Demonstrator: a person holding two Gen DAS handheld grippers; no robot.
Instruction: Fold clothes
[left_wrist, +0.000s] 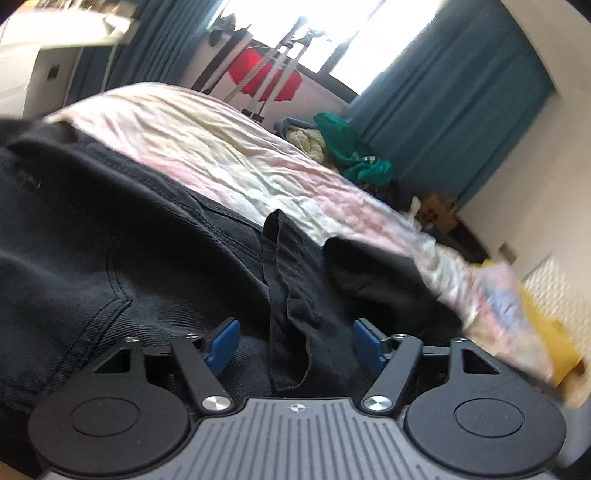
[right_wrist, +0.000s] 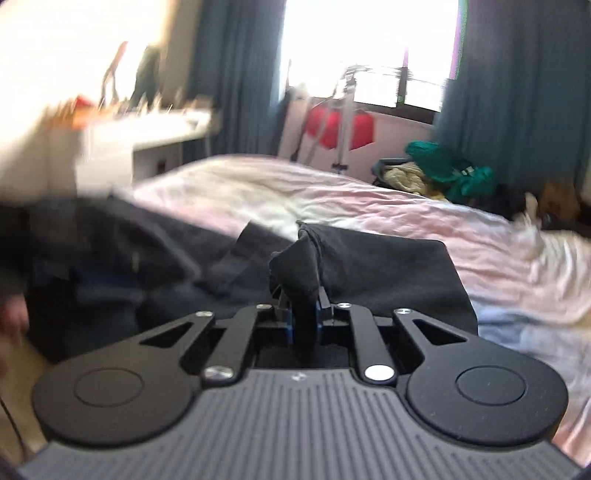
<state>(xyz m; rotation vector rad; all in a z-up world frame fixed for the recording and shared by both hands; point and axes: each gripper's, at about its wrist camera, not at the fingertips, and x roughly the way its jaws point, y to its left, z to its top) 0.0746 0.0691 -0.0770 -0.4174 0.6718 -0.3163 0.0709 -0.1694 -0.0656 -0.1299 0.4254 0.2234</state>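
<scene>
A pair of black trousers (left_wrist: 110, 229) lies on a bed with a pale pink and cream sheet (left_wrist: 207, 140). In the left wrist view my left gripper (left_wrist: 295, 343) is open, its blue pads (left_wrist: 223, 343) set wide apart on either side of a raised fold of the black cloth (left_wrist: 295, 280). In the right wrist view my right gripper (right_wrist: 303, 325) is shut on a bunched edge of the black trousers (right_wrist: 295, 273), which stands up between the pads. The rest of the trousers (right_wrist: 399, 273) spreads on the bed sheet (right_wrist: 369, 199) beyond.
A pile of green and yellow clothes (left_wrist: 343, 147) sits past the bed's far side, also in the right wrist view (right_wrist: 447, 173). A drying rack with red cloth (right_wrist: 343, 125) stands by the window. Teal curtains (left_wrist: 454, 110) hang behind. A white desk (right_wrist: 140, 136) is at left.
</scene>
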